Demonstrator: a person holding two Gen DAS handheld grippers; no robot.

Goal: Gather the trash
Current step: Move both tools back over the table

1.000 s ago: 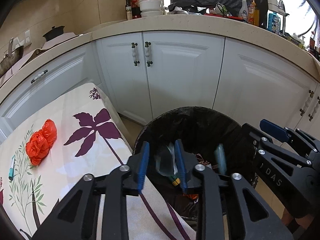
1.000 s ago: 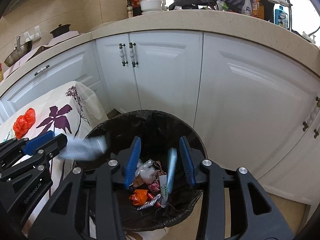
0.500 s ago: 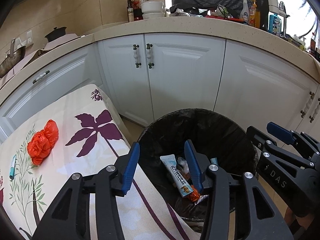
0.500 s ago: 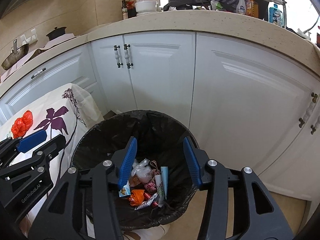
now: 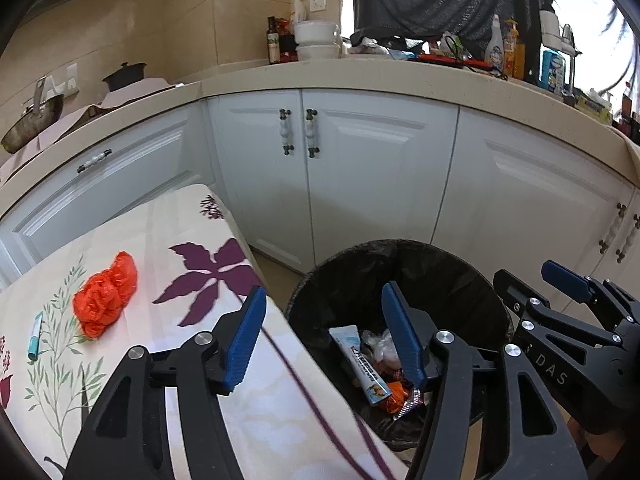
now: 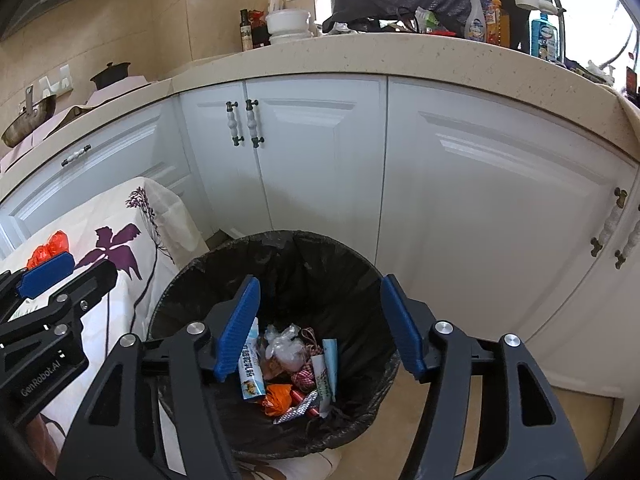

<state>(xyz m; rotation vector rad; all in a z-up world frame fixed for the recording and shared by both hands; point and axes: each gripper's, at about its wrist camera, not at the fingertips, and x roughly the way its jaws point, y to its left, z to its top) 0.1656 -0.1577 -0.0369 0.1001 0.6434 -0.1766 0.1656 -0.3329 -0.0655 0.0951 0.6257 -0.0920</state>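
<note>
A round bin with a black liner (image 6: pixel 340 256) stands on the floor by the white cabinets; it also shows in the left wrist view (image 5: pixel 448 272). Tubes, wrappers and a clear plastic wad (image 6: pixel 286 348) lie inside. My right gripper (image 6: pixel 320 326) is open and empty above the bin. My left gripper (image 5: pixel 324 336) is open and empty over the table edge and the bin's left rim. On the floral tablecloth (image 5: pixel 168 240) lie a crumpled red plastic bag (image 5: pixel 106 294) and a small teal tube (image 5: pixel 35 336).
White cabinet doors (image 6: pixel 320 168) stand just behind the bin. The countertop (image 5: pixel 400 72) above carries bottles, bowls and clutter. A pan (image 5: pixel 32 120) and a pot sit on the left counter. The table edge touches the bin's left side.
Both grippers opened wider and dropped their items, a tube from each, into the bin. Both pulled slightly up and back.
</note>
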